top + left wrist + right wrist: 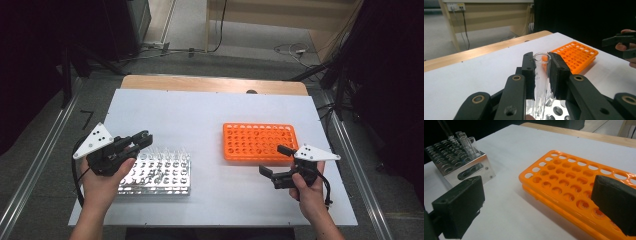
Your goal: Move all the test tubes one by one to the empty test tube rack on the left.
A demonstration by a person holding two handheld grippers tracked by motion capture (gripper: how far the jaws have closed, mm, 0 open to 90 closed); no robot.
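Observation:
My left gripper (pixel 542 62) is shut on a clear glass test tube (pixel 541 77), its pads just under the tube's rim. The tube's lower end reaches down to the holes of a shiny metal rack (pixel 556 110). In the high view the left gripper (pixel 145 137) sits over the back left of that metal rack (pixel 165 175), which holds several more glass tubes (pixel 466 142). An empty orange rack (pixel 259 141) lies right of centre. My right gripper (pixel 272 160) stands open near the orange rack's front right corner, with its jaws wide apart and nothing between them (pixel 539 202).
Both racks stand on a white table top (pixel 210 115) with a wooden strip along its far edge. Bare surface separates the metal rack (pixel 454 162) from the orange rack (pixel 564 177). Metal rails run along both sides of the table, and cables lie on the floor behind.

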